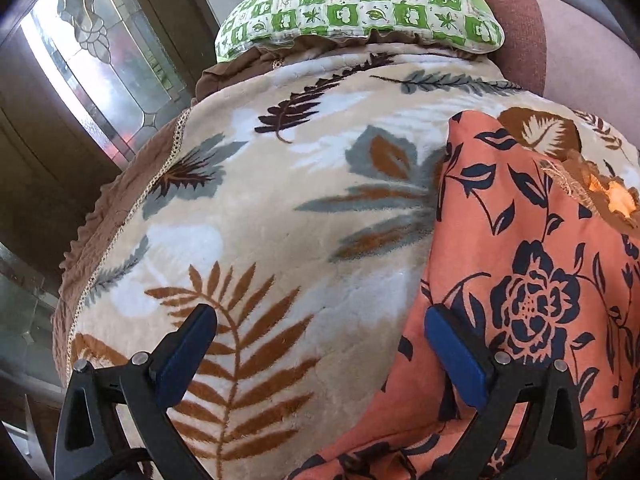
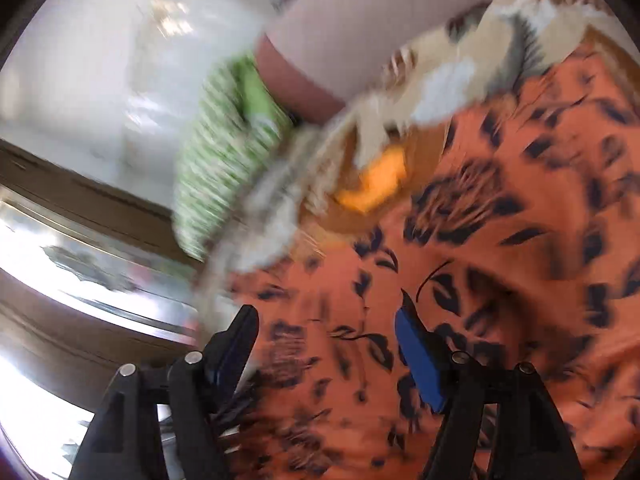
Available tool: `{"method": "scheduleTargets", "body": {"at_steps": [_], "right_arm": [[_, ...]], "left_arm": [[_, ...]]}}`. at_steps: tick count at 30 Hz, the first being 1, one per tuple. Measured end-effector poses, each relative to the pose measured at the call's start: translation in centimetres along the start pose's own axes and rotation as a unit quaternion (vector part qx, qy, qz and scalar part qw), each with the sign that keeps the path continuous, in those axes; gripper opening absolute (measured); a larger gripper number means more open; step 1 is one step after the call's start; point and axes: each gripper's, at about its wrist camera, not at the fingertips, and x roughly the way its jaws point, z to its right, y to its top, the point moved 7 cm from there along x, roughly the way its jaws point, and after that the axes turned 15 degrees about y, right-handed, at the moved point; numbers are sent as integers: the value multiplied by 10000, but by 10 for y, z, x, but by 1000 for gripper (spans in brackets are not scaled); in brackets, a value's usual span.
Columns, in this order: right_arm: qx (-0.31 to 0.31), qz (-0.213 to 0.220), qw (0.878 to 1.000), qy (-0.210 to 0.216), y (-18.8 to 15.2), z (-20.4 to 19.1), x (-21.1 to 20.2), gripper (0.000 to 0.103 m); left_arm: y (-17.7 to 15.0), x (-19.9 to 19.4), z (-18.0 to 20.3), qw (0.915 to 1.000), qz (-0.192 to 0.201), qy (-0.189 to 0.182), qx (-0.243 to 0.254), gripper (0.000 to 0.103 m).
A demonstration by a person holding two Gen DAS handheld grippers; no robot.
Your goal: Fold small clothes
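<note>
Garment: your orange cloth (image 1: 520, 264) with navy flowers lies on the leaf-print blanket (image 1: 260, 200), right of centre.
Long axis: it runs from you towards the green checked pillow (image 1: 360, 4).
Left hand-held gripper (image 1: 320, 344): released, empty.
Right hand-held gripper (image 2: 326, 344): released above the cloth; view blurred.

The green-checked pillow (image 1: 360, 4) at the head of the bed carries small printed lettering in its squares, too tiny to read.
</note>
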Motion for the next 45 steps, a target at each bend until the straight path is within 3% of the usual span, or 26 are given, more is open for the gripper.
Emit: {"method": "scheduleTargets", "body": {"at_steps": [2,3,5,7,10,12,14,17,19,21,26,27,28,30,34,38,41,44,45], "right_arm": [[-203,-62,9970,-750,5,17,16,47],[-194,7,9957,-908,11,23,11,29],[-74,500,9897,-1339,34,43,-20,28],[139,1184,9737,-1940,57,72,-81,29],[576,1775,9628,-1956,62,92,-152,33],[427,2043,9553,-2094,54,88,-182,33],[293,2010,9587,-1991,42,79,-197,33],[-133,1516,9706,-1864,28,70,-175,33],[-275,1319,9719,-1930,21,78,-163,32],[146,1315,9677,-2146,22,101,-150,32],[763,1639,9729,-1439,27,94,-185,33],[815,1712,9717,-1407,29,95,-191,37],[898,1787,9708,-1326,32,95,-199,54],[1070,1864,9708,-1068,30,95,-212,74],[1071,1748,9749,-864,26,95,-212,73],[1111,1780,9713,-1118,30,115,-205,71],[1157,1743,9689,-1321,38,135,-198,64],[1241,1605,9710,-1262,44,147,-184,42],[1072,1559,9723,-1373,46,144,-182,25]], "left_arm": [[0,3,-1,10000,-37,-22,-6,103],[0,4,-2,10000,-72,-33,-33,103],[0,11,-7,9997,-172,140,-42,103],[-2,19,-8,9992,-349,190,-56,103],[-5,21,-15,9982,-543,38,-269,103],[-3,16,-17,9986,-451,73,-261,103],[1,5,-20,9993,-188,55,-326,103],[5,-14,-15,9995,189,-61,-251,103],[2,-15,-5,9997,260,-1,-41,103],[-4,-7,3,9994,206,201,211,103],[-1,-6,2,9994,193,199,225,103],[-1,-5,0,9996,138,145,187,103],[-1,-5,-2,9999,71,71,114,103],[1,-7,-5,10000,61,-38,17,103],[0,-13,-4,9999,138,-49,13,103],[-3,-15,0,9995,261,79,166,103],[-4,-16,1,9991,335,118,213,103],[-3,-14,2,9993,296,126,214,103],[-3,-13,2,9993,293,129,203,103]]}}
